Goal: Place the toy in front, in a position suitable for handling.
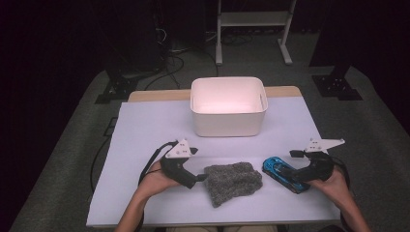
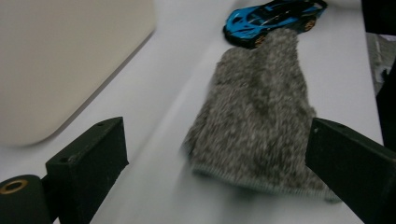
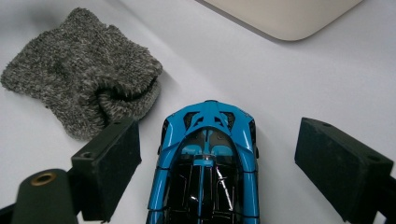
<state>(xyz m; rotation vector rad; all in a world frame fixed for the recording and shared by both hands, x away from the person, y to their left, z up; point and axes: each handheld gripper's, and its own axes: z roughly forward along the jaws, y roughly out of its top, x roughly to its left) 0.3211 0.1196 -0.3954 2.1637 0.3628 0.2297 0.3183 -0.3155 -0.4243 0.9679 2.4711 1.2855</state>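
You had both grippers spread: left gripper (image 1: 202,178) lined up on the grey knit sock (image 1: 233,182), right gripper (image 1: 289,172) straddling the blue toy car (image 3: 205,168), ready to grab.

Blue car (image 3: 205,163), speckled grey knit hat (image 1: 233,181), white bin (image 1: 228,106).

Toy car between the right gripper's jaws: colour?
Bright blue with black cockpit and panels; the toy car shows best in the right gripper view.

Grey knitted sock (image 1: 233,182) lying flat, blue toy car (image 1: 283,173) just beside
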